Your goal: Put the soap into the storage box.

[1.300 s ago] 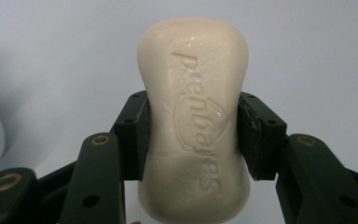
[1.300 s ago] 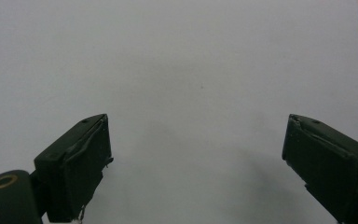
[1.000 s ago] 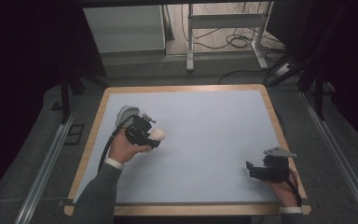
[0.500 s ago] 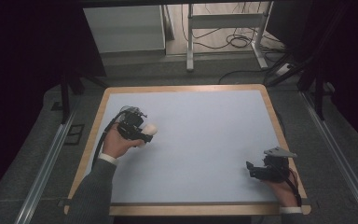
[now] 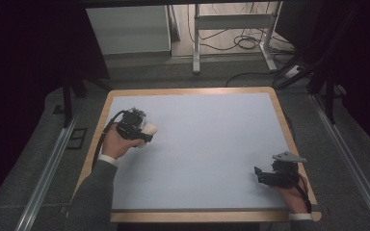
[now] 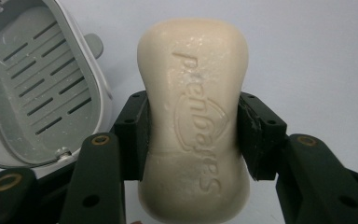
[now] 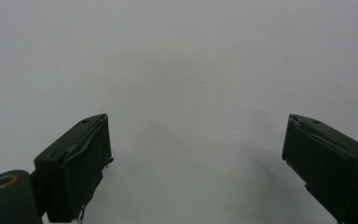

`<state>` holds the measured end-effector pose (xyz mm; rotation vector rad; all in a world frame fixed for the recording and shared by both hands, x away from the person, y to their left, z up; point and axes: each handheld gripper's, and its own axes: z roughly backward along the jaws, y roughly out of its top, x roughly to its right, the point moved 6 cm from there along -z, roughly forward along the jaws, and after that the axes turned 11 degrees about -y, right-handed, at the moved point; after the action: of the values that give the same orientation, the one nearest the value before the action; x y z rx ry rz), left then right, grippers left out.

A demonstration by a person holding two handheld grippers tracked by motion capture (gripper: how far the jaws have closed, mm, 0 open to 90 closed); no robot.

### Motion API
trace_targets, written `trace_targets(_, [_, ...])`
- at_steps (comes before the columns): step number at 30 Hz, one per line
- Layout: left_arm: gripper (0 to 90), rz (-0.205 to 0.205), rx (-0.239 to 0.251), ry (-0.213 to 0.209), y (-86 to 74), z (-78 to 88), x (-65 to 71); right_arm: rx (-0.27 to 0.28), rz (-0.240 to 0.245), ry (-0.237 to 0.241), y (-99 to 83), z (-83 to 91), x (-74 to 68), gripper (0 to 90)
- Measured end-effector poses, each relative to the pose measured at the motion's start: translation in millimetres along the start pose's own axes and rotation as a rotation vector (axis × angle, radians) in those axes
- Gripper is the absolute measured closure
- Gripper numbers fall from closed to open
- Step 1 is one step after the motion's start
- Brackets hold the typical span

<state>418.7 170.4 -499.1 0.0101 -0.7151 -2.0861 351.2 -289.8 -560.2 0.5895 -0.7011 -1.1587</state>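
Black jaws of the right gripper [image 5: 261,173] stand wide apart with nothing between them, low over the pale blue table [image 5: 212,144] near its right front corner; right gripper view shows bare blue surface ahead and a sliver of wooden edge at top right. Right hand [image 5: 289,192] comes in from the bottom edge, grey three-cornered plate on top of the tool.

Left gripper [image 6: 191,130] is closed on a cream soap bar [image 6: 196,116]: both pads press its narrowed waist, one on each side. Embossed lettering runs along the bar's face; bar lies lengthwise along the jaws, far end pointing away from the camera. In the high view the soap [image 5: 149,128] shows as a pale lump at the jaw tips, held above the table near the left edge, left hand [image 5: 115,143] gripping the tool, grey sleeve [image 5: 94,197] behind.

Just beside the soap, left gripper view: a grey soap dish [image 6: 37,88] with slotted drain insert, sitting on the table, apart from the bar
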Motion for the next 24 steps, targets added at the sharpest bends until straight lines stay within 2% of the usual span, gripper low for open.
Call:
trace_targets(5, [49.7,0.015,0.005,0.0,1.2,0.9,-5.7,-0.004,0.001,0.001,-0.3,-0.1,0.0,7.6])
trace_targets(9, [49.7,0.03,0.011,0.02,3.4,2.1,-9.9,-0.007,-0.001,0.0,-0.6,-0.1,0.3,7.7])
trace_targets(15, [49.7,0.038,0.021,0.026,7.4,5.8,-15.4,-0.007,-0.002,-0.001,-0.8,-0.3,0.5,7.7])
trace_targets(24, [49.7,0.078,0.038,0.042,9.3,6.0,-28.7,-0.009,-0.003,-0.004,-1.3,-0.8,1.5,7.6])
